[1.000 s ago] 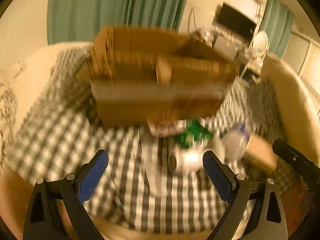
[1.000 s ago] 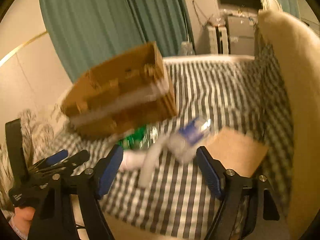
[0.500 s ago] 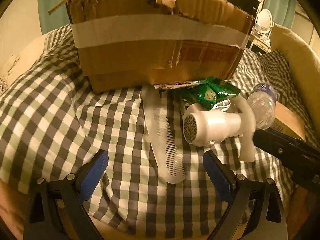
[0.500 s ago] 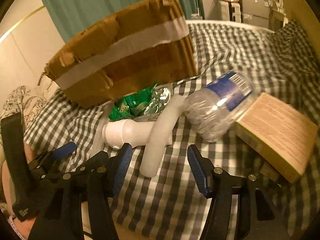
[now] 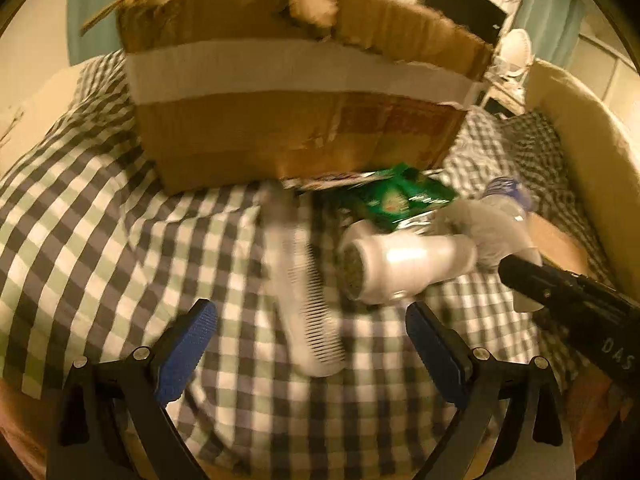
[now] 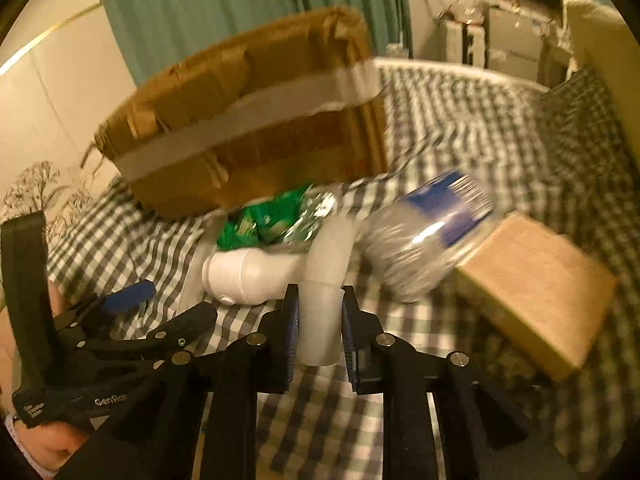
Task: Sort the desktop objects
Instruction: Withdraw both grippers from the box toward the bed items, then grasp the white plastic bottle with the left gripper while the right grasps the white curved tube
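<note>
right hand-held gripper (image 6: 316, 334) clamping hair dryer (image 6: 280, 276) handle

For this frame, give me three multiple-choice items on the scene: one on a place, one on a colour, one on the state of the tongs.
1. Where does the green snack packet lie?
A. on top of the wooden block
B. against the front foot of the cardboard box, behind the hair dryer
C. between the left tongs' fingers

2. What colour is the label on the clear plastic bottle?
A. blue
B. red
C. yellow

3. What are the right tongs doing?
A. hanging wide open over bare cloth
B. shut on the comb
C. closed around the handle of the white hair dryer

Answers:
1 B: the packet pokes out at the box's base, just past the dryer.
2 A: a blue band wraps the bottle.
3 C: both blue pads press the handle, while the left tongs stand open near the white comb.
</note>
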Demonstrator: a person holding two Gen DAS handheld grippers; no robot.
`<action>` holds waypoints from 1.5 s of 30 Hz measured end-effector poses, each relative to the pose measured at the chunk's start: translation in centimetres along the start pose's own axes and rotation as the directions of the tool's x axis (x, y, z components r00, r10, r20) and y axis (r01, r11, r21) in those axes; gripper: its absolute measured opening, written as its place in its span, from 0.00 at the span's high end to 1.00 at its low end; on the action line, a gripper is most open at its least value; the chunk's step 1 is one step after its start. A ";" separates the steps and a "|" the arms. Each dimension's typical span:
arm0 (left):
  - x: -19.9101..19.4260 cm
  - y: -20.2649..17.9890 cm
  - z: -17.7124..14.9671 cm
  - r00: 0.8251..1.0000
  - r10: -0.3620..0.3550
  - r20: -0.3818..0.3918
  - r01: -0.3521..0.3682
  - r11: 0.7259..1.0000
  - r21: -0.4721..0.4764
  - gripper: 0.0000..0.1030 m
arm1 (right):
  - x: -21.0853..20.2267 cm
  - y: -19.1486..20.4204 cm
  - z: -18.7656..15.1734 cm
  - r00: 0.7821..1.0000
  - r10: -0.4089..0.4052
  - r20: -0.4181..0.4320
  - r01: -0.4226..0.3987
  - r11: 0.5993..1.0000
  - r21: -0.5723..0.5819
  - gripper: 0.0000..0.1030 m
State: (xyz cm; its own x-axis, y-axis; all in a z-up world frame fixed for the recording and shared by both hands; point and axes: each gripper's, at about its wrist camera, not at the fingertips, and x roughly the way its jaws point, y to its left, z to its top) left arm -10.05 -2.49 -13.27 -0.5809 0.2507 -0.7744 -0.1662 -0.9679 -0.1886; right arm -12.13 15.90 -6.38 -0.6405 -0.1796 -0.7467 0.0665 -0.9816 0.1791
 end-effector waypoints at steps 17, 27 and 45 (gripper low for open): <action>4.8 -4.8 2.0 0.994 -0.105 -0.038 0.111 0.944 0.312 0.20 | -0.5 -3.5 0.7 0.998 0.063 -0.011 -0.061 0.991 0.123 0.81; 2.6 -6.0 0.3 0.995 -0.093 -0.031 0.097 0.919 0.383 0.36 | 0.5 -1.5 -0.1 0.996 0.063 -0.058 -0.059 0.996 0.069 0.81; -3.5 -3.4 0.1 0.996 -0.091 -0.009 0.091 0.981 0.174 0.36 | -5.8 1.6 -0.2 0.998 0.022 0.056 -0.021 1.000 -0.016 0.81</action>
State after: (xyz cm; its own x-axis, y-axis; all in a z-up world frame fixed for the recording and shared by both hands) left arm -7.53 -0.02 -9.89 -0.5564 0.3371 -0.7595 -0.3540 -0.9231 -0.1504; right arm -8.20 15.38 -1.93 -0.6809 -0.1970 -0.7054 0.0917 -0.9785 0.1847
